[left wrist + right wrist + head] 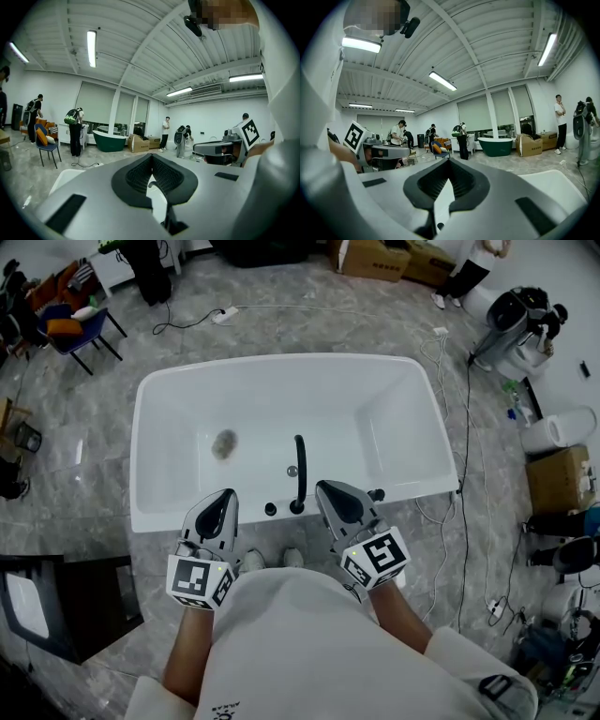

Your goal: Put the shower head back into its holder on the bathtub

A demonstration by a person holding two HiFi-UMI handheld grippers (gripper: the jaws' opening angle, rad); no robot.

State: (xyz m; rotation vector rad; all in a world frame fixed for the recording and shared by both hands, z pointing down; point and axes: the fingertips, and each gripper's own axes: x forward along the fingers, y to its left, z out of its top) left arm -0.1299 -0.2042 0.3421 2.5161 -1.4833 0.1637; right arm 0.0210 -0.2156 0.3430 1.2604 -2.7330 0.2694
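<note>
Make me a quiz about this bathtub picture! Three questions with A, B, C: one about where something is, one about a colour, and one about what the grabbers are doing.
1. Where are the black fittings?
A. On the tub's near rim, between the two grippers
B. On the floor by the chair
C. On the tub's far rim

2. What colour is the bathtub in front of the person?
A. Black
B. White
C. Yellow

3. How are the jaws of the left gripper and the right gripper?
A. Wide open
B. Shut on a towel
C. Shut, holding nothing

Answers:
1 A, the head view shows them on the rim nearest the person.
2 B, its rim and walls are all white.
3 C, in each gripper view the jaws meet with nothing between them.
</note>
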